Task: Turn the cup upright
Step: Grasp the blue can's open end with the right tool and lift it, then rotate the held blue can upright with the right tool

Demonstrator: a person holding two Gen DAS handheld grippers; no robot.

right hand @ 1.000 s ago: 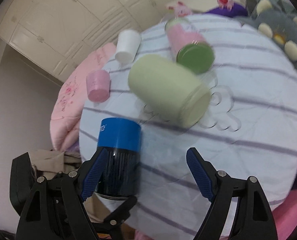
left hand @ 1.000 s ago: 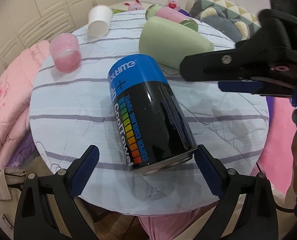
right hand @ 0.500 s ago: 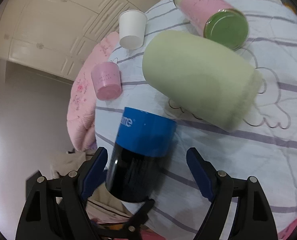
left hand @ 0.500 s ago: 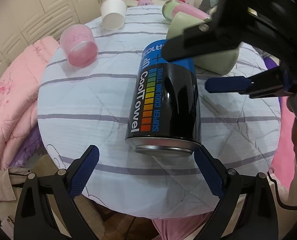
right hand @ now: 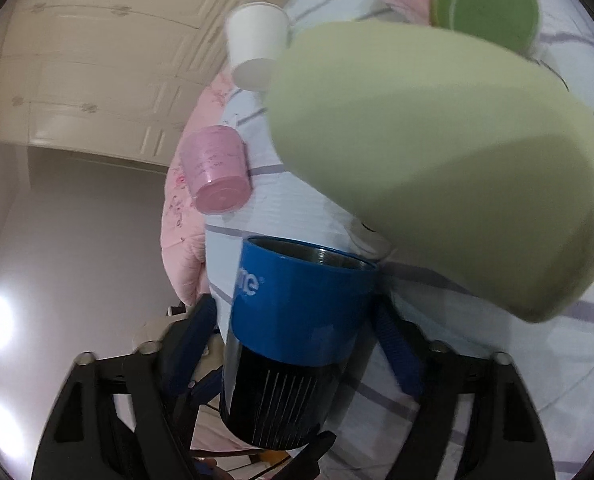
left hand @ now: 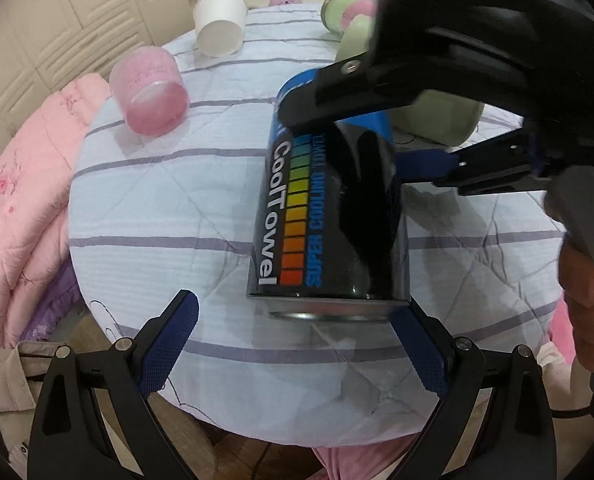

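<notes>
A black cup with a blue top band and "CoolTowel" lettering (left hand: 329,216) lies on its side on the striped round table (left hand: 157,220), its metal base toward my left gripper. My right gripper (right hand: 297,336) straddles the blue rim end, its blue pads (right hand: 393,340) on both sides of the cup (right hand: 293,320); contact cannot be judged. It also shows in the left wrist view (left hand: 357,124), over the cup's far end. My left gripper (left hand: 297,344) is open and empty, just in front of the cup's base.
A pale green cup (right hand: 437,160) lies on its side behind the black cup. A pink cup (left hand: 149,96), a white paper cup (left hand: 220,22) and a pink bottle with a green cap (right hand: 485,4) lie further back. Pink bedding (left hand: 21,184) lies left of the table.
My right gripper has come down over the black cup's blue end and its pads have narrowed around it. The cup has swung so its base faces my left gripper. The left gripper stays open.
</notes>
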